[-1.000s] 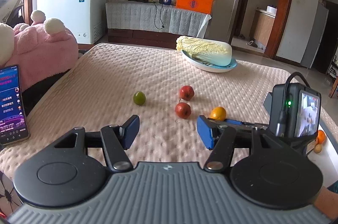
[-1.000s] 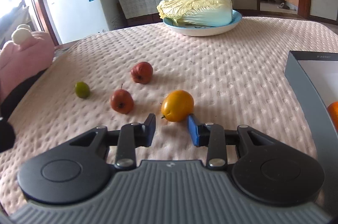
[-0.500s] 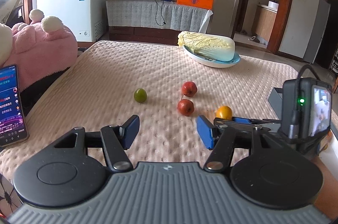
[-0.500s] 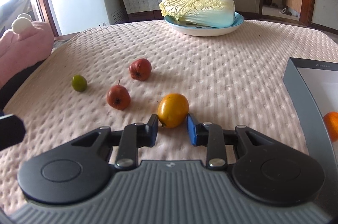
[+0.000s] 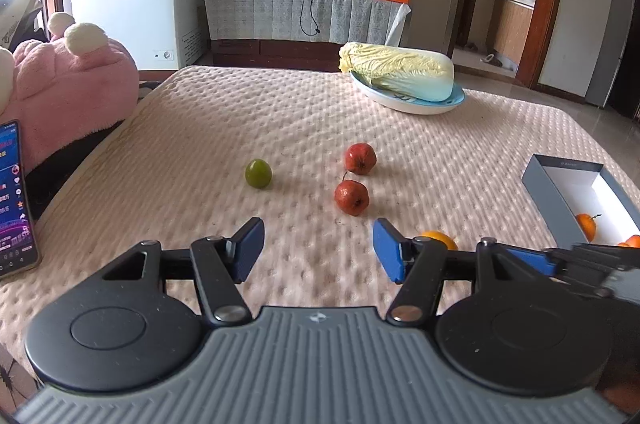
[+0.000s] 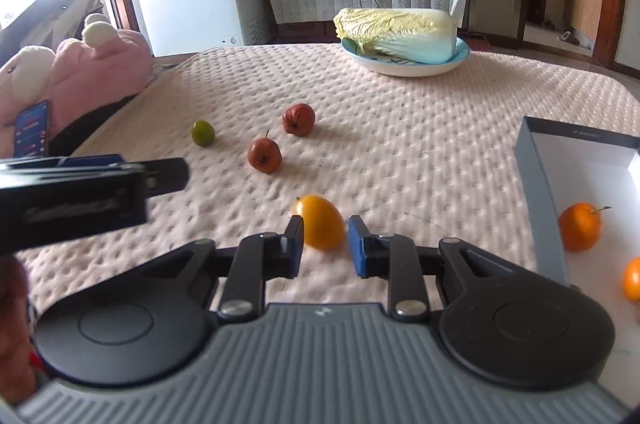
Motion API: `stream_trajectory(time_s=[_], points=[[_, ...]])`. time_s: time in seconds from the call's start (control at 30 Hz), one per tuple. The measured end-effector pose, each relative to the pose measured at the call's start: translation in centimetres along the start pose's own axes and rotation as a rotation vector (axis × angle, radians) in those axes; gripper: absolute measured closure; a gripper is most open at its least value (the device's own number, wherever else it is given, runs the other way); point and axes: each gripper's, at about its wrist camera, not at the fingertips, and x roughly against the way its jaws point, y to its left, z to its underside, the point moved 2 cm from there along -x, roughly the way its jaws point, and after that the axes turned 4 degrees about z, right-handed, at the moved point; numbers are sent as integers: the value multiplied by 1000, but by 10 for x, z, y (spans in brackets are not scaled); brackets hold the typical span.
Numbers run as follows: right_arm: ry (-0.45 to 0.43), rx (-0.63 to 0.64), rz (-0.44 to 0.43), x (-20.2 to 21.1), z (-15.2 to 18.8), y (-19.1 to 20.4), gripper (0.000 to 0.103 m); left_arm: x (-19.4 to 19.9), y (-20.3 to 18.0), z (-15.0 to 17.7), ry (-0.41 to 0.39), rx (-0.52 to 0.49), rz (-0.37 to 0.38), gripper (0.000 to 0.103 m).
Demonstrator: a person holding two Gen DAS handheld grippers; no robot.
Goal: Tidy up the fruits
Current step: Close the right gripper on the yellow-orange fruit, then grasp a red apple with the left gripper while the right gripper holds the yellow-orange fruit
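Note:
My right gripper (image 6: pixel 325 243) is shut on a yellow-orange fruit (image 6: pixel 321 226) and holds it above the quilted table cover; the fruit also shows in the left wrist view (image 5: pixel 439 238). Two red fruits (image 6: pixel 264 155) (image 6: pixel 298 119) and a small green fruit (image 6: pixel 203 133) lie on the cover ahead. A grey open box (image 6: pixel 538 179) at the right holds two oranges (image 6: pixel 580 226). My left gripper (image 5: pixel 318 250) is open and empty, low over the cover, with the red fruits (image 5: pixel 351 197) and green fruit (image 5: pixel 258 173) ahead of it.
A blue plate (image 5: pixel 404 101) with a napa cabbage (image 5: pixel 396 71) stands at the back of the table. A pink plush toy (image 5: pixel 68 83) and a phone (image 5: pixel 12 199) sit at the left edge. The left gripper's body (image 6: pixel 80 195) crosses the right wrist view at left.
My right gripper closed on the yellow-orange fruit, lifted it off the cover and carried it right, toward the box. The left gripper stayed open and shifted a little.

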Motion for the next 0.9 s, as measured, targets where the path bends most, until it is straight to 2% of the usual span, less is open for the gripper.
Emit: stream_trajectory(time_s=[0.1,0.17,0.23,0.37,0.4,0.53,0.67,0.7,0.73,0.77,0.9], points=[[9,41,36,2,7,-8,76,-8,0,-1,17,26,-10,37],[45,-4,9,-3,12,-18,75,-9,3,-2,26,57,-12,37],[39,-33,-3,-4,12,-21,72,-8,4,-2,25,72,-9,37],[-44,31,36,-8,6,-8,39,-5,1,0,16,36,-21,37],[-46,52,49,-12,5,-4,38,-5,1,1,17,27,-24,37],[-15,133,75,-34,4,12,38,-8,7,2,27,19,-35,37],[-29,200,97,-46,4,23,40,-8,15,3,28,25,-32,37],[-20,203,87,-48,4,24,43,-9,16,3,27,26,-33,37],[-8,193,70,-50,4,24,60,-9,18,3,27,28,-33,37],[0,174,42,-50,4,24,65,-9,20,3,28,32,-30,37],[20,165,48,-45,5,24,66,-12,19,2,36,45,-14,37]])
